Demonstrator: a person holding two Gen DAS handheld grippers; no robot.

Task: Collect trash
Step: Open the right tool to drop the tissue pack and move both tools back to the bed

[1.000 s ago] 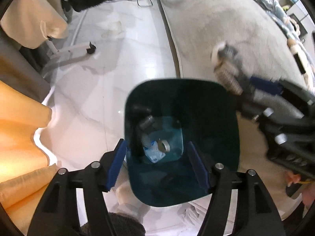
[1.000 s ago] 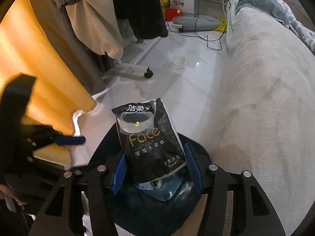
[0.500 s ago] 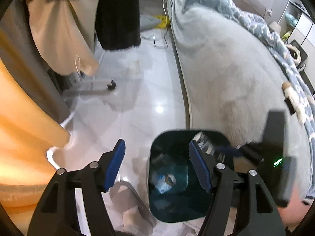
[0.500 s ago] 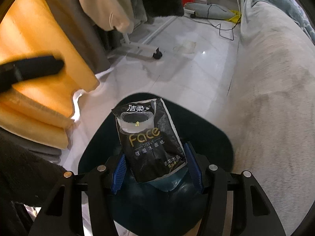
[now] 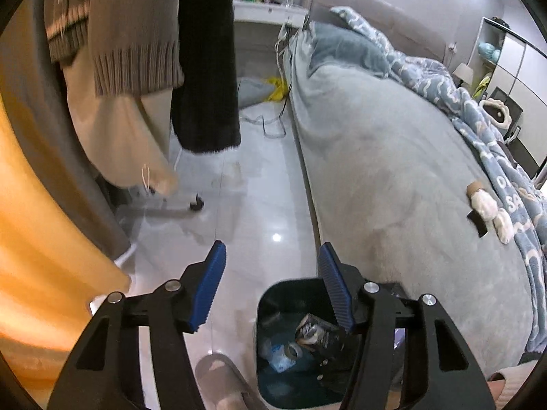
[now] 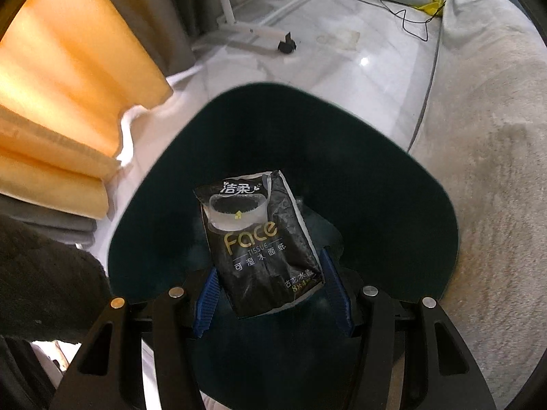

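My right gripper (image 6: 270, 294) is shut on a black "Face" tissue pack (image 6: 259, 242) and holds it inside the mouth of the dark teal trash bin (image 6: 393, 184). In the left wrist view the same bin (image 5: 270, 304) stands on the floor beside the bed, with a crumpled plastic wrapper (image 5: 280, 352) at its bottom and the black pack (image 5: 316, 331) showing inside it. My left gripper (image 5: 271, 290) is open and empty, held above the bin's left rim.
A grey bed (image 5: 393, 171) fills the right. Hanging clothes (image 5: 205, 51) and an orange curtain (image 5: 41, 222) are on the left. A rack's wheeled foot (image 5: 196, 205) and cables (image 5: 273, 126) lie on the white floor. A grey slipper (image 5: 222, 386) sits left of the bin.
My right gripper has lowered the tissue pack into the bin's mouth. My left gripper has pulled up and back from the bin, so the room now shows.
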